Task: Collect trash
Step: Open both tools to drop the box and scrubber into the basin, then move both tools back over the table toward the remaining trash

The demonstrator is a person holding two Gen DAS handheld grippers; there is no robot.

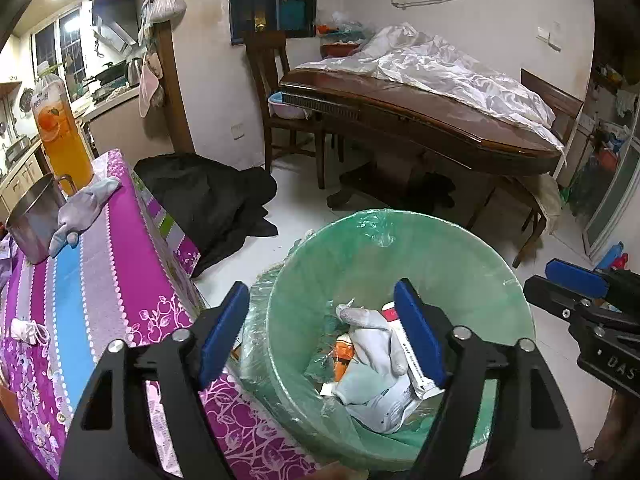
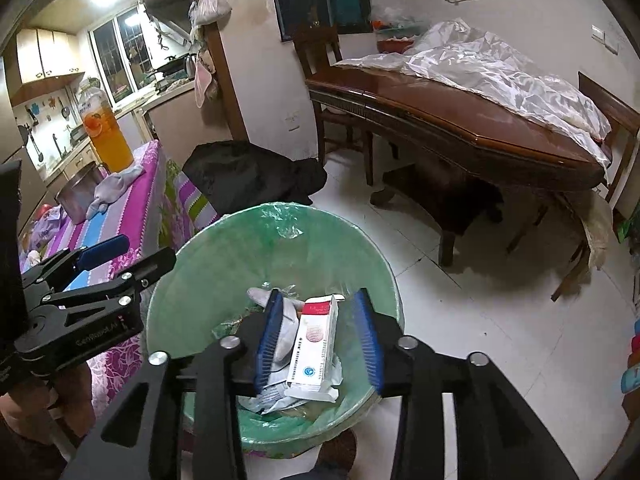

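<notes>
The left gripper (image 1: 322, 328) and right gripper (image 2: 318, 338) are hanging wide apart and empty over the round bin with a green plastic bag (image 1: 400, 248). A red-and-white box (image 2: 314, 350) and a pale glove (image 1: 372, 344) are lying inside.

The mouth of the green-lined bin (image 1: 400, 248) is left unobstructed from above, while its left side is hemmed by the purple-clothed table (image 1: 104, 280) and open floor (image 2: 480, 320) is found rightward.
</notes>
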